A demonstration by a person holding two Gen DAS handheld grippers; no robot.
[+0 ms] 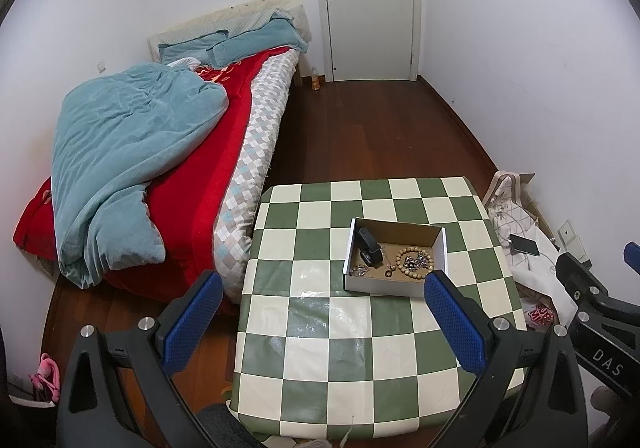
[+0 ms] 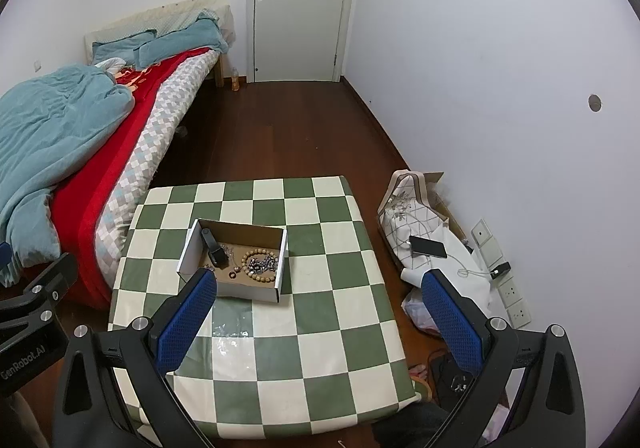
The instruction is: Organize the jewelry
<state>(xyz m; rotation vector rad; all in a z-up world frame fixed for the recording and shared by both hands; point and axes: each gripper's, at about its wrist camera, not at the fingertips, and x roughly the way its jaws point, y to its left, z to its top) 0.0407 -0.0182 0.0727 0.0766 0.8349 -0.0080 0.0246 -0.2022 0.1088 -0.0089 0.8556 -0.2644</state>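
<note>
Cardboard box sits mid-desk, at twelve o'clock from both empty, wide-open tools. Bead bracelet lies tangled with chains; left tool should single out one piece, then close gently.

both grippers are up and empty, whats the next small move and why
Probably ease the right gripper forward and down toward the cardboard box. Both it and the left gripper are open and held clear of the table, and the bead bracelet lies tangled with chains.

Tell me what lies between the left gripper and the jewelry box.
Only bare checkered tablecloth separates the left gripper from the box, in the left wrist view.
</note>
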